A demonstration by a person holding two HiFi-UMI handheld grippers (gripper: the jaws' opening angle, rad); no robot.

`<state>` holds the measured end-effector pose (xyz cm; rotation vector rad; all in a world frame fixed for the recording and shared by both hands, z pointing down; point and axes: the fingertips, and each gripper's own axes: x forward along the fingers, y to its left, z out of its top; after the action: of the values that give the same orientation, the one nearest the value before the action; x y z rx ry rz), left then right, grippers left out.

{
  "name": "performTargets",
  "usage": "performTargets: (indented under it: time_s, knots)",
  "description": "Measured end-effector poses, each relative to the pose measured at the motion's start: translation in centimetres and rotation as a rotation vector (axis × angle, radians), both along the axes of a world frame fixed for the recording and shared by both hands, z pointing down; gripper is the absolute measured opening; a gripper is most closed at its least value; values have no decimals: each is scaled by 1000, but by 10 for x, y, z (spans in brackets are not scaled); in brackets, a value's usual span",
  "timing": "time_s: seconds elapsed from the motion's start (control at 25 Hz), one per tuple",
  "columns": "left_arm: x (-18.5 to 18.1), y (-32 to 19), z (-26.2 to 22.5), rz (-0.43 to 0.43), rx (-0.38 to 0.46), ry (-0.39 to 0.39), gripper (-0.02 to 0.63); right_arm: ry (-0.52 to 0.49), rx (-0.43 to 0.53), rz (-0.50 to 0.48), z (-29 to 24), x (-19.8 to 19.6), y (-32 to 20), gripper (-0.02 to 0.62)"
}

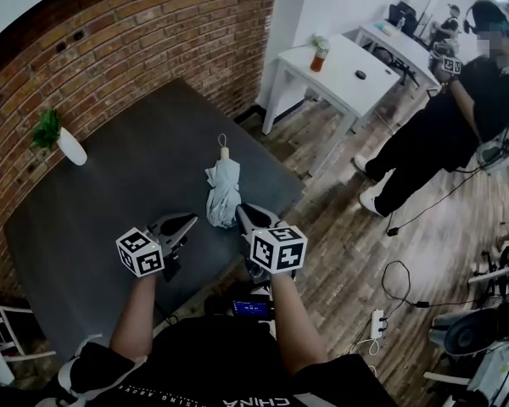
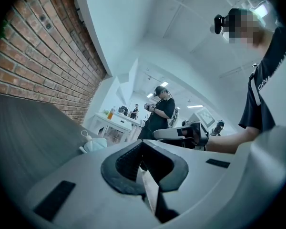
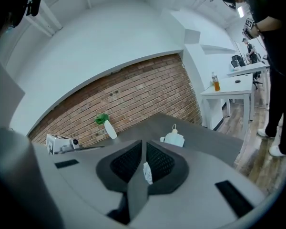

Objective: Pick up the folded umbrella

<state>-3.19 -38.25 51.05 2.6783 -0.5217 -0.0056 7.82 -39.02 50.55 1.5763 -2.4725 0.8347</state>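
Grippers first: left gripper (image 1: 185, 222) and right gripper (image 1: 244, 214) have their jaws pressed together, nothing held. I log the folded umbrella (image 1: 222, 189), pale blue, wooden handle toward 12 o'clock, lying just beyond them on the dark grey table (image 1: 110, 193). Brick wall (image 1: 153, 41) at 11 o'clock, wood floor (image 1: 348, 253) at 3.

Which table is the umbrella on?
The grey table by the brick wall; the umbrella lies on it. The white table beyond carries a bottle.

Pale blue folded umbrella (image 1: 223, 189) on dark grey bench (image 1: 127, 185); red-brown brick wall (image 1: 153, 41); white vase (image 1: 71, 147), green plant (image 1: 47, 130); brown wood-plank floor (image 1: 348, 253)
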Motion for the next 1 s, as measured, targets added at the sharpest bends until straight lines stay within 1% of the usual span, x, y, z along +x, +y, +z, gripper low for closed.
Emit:
performTargets:
  time_s: [0.2, 0.24, 0.4, 0.48, 0.6, 0.84, 0.88, 0.96, 1.0]
  knots:
    - [3, -3, 0, -2, -3, 4, 2, -18, 6, -21, 0, -2, -4, 11]
    - [4, -4, 0, -2, -4, 6, 2, -11, 16, -8, 0, 0, -6, 11]
    - [7, -6, 2, 1, -7, 10, 2, 26, 78, 108, -7, 21, -16, 9]
    - [8, -7, 3, 0, -9, 8, 2, 42, 67, 126, -4, 26, -19, 8]
    - [11, -9, 5, -4, -12, 6, 2, 38, 22, 117, 6, 28, -24, 8]
    - [16, -17, 9, -24, -23, 0, 2, -18, -35, 44, 23, 17, -39, 16]
    - [17, -19, 10, -26, -24, -1, 2, -33, -48, 36, 27, 15, -42, 72]
    - [19, -23, 13, -34, -28, -8, 2, -47, -77, 23, 36, 13, -50, 91]
    - [20, -25, 16, -40, -31, -12, 2, -49, -93, 17, 42, 11, -53, 126]
